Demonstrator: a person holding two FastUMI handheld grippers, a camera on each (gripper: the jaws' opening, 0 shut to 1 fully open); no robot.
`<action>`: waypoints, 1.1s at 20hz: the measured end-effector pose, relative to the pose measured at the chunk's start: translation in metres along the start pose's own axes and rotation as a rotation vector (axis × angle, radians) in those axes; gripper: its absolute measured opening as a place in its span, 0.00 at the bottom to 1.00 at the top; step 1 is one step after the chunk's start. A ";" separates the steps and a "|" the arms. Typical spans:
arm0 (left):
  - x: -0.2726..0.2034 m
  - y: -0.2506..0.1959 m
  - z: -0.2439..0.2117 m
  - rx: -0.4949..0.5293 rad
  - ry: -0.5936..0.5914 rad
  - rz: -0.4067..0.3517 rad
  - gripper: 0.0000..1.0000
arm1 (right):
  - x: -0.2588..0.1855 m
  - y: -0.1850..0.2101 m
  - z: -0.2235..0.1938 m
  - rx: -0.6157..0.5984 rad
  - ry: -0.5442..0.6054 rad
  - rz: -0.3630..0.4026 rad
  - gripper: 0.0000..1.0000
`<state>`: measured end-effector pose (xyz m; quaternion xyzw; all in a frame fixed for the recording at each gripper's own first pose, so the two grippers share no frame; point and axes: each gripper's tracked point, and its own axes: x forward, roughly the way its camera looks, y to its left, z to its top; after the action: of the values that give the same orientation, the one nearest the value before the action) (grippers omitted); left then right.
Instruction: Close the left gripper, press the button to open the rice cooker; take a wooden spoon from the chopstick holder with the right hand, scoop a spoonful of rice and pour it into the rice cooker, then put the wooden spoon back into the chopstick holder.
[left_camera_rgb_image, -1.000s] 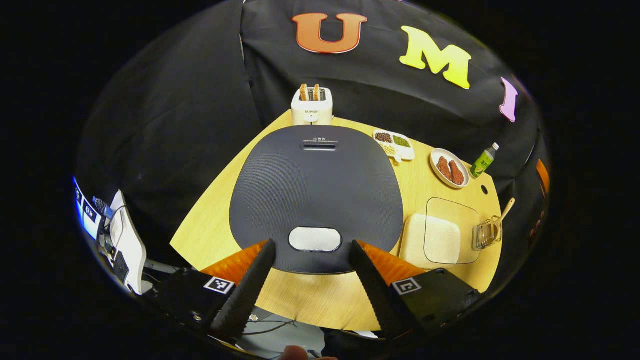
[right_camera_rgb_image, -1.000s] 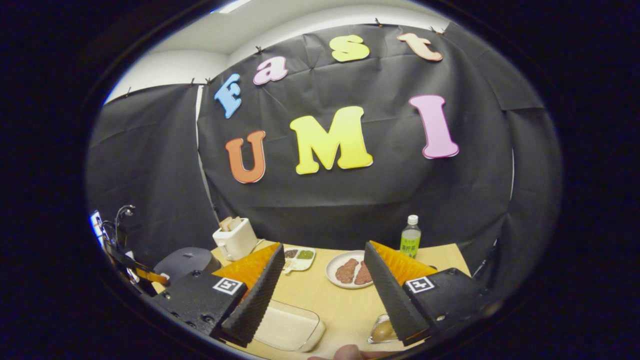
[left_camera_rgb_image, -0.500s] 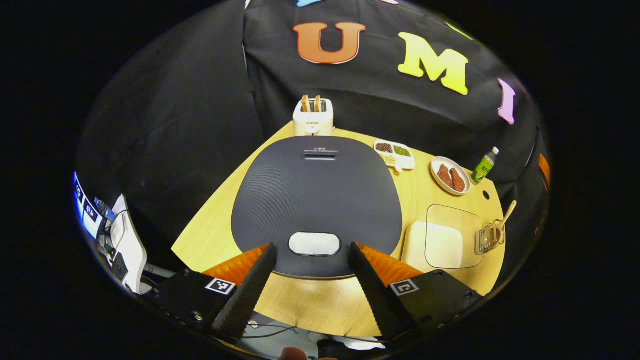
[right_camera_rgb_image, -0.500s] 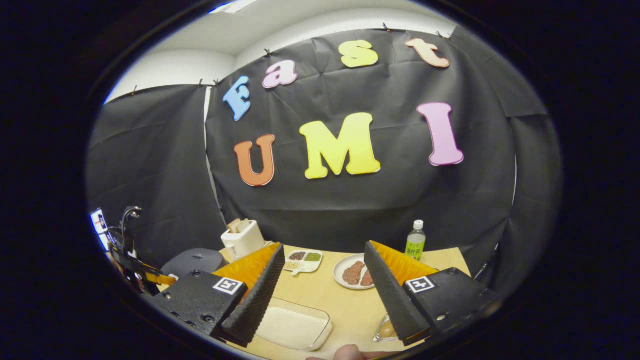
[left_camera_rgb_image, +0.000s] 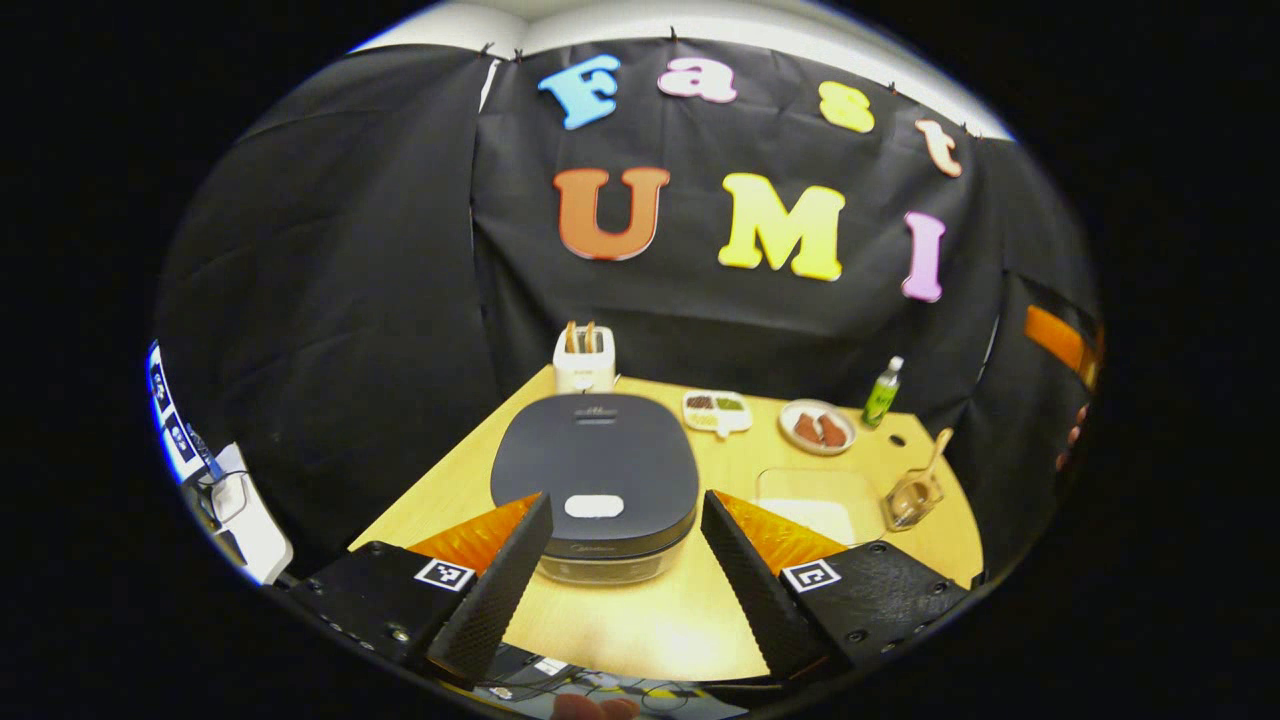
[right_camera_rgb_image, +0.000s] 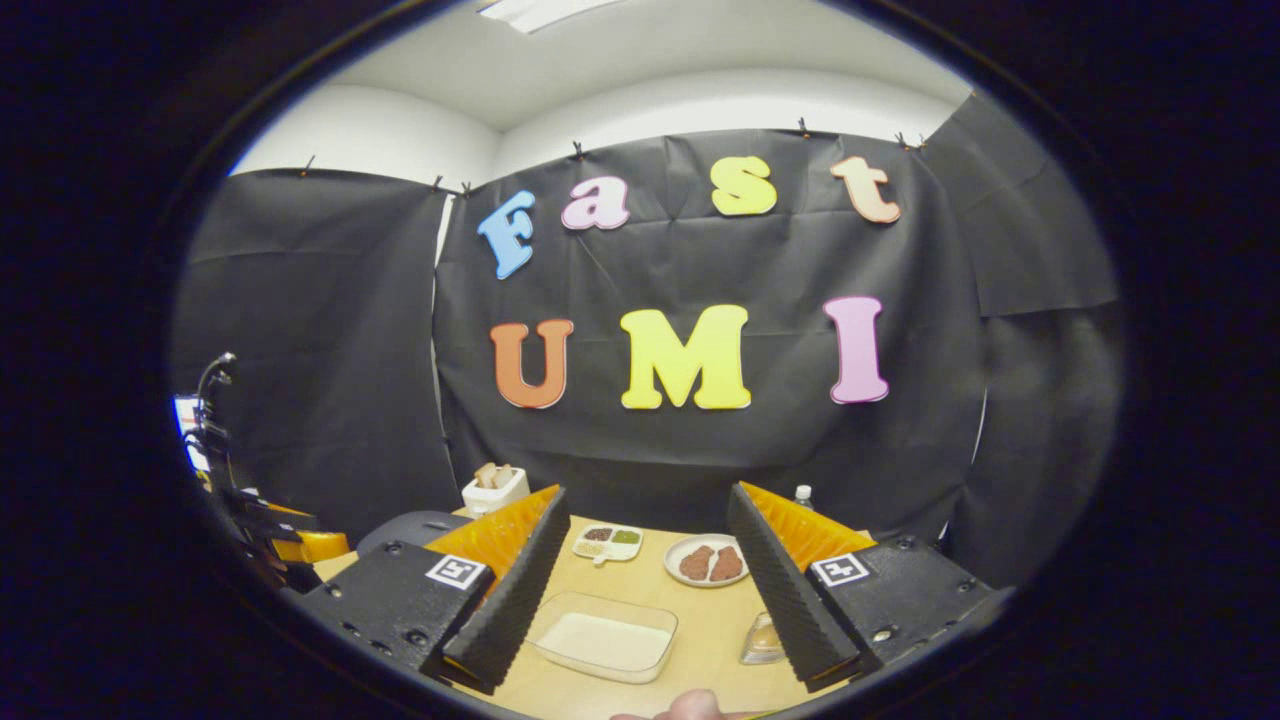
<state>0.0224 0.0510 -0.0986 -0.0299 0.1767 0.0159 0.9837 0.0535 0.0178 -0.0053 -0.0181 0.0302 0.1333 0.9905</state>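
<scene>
The left claw (left_camera_rgb_image: 620, 560) stands wide apart and holds nothing, and over the last second it has drawn back and up from the dark grey, rounded rice cooker (left_camera_rgb_image: 596, 470): a moment ago the lid spread across most of the left gripper view with the pale oval button (left_camera_rgb_image: 594, 506) lying between the fingertips, whereas now the whole cooker sits small, beyond the tips and clear of them, lid still down. That reads as a retreat, not a press; the claw has not yet narrowed as the task asks, so the opening step looks still to do. The right claw (right_camera_rgb_image: 645, 590) is likewise spread wide and empty, and has lifted away from the pale wooden surface (right_camera_rgb_image: 700, 610). To the right of the cooker lies the clear shallow tray of white rice (left_camera_rgb_image: 815, 500), and further right the small wire chopstick holder (left_camera_rgb_image: 908, 497) with the light wooden spoon (left_camera_rgb_image: 937, 450) leaning in it, untouched.
</scene>
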 end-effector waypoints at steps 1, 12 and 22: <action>-0.015 -0.005 0.008 -0.004 -0.046 -0.011 0.96 | -0.015 0.007 0.006 0.004 -0.015 -0.008 1.00; -0.140 -0.070 0.020 0.015 -0.292 -0.166 0.95 | -0.151 0.040 -0.016 -0.027 -0.023 -0.125 0.97; -0.160 -0.100 0.022 0.027 -0.338 -0.224 0.95 | -0.184 0.039 -0.033 -0.020 -0.025 -0.161 0.97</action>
<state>-0.1162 -0.0502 -0.0169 -0.0332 0.0050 -0.0912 0.9953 -0.1355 0.0059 -0.0270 -0.0286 0.0147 0.0538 0.9980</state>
